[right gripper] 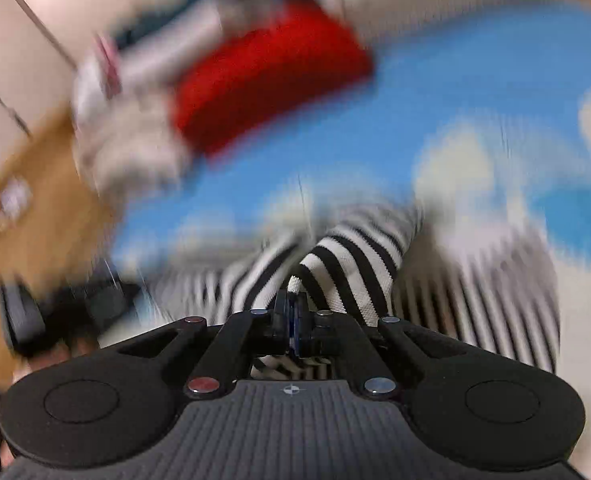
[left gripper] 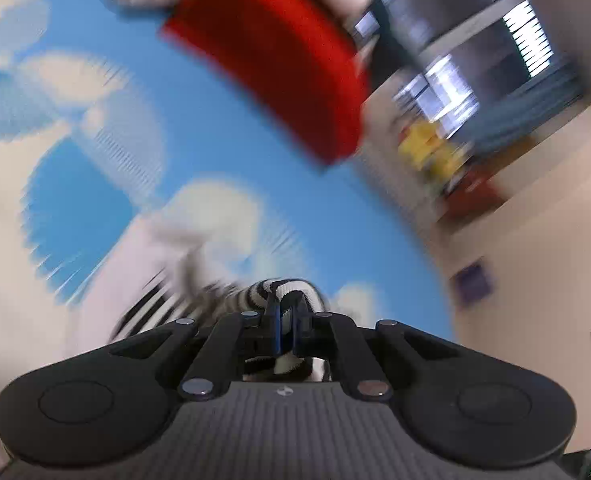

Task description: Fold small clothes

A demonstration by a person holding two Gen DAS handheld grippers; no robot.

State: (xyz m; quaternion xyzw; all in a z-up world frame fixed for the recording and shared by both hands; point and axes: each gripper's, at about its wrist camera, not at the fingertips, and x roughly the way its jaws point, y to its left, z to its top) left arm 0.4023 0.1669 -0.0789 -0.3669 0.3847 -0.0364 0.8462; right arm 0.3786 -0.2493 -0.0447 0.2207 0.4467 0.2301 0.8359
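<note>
Both grippers are clenched on the same black-and-white striped garment point(right gripper: 347, 264): the left gripper point(left gripper: 286, 312) pinches a bunched stripe of it right at its fingertips, and the right gripper point(right gripper: 293, 312) bites a thin edge, with the rest of the cloth spreading ahead of it and off to its right over the blue cloud-print surface point(left gripper: 223, 136). The worry, to my eye, is that each bite is slim, so a sharp tug could slide the knit out of one pair of jaws, or the hanging part could fold crooked. Ahead of both grippers lies a red folded item point(left gripper: 279, 60), which a swinging hem might drag askew. Everything is smeared by motion; the garment's outline, its kind, and the pale pile beside the red piece I cannot make out.
</note>
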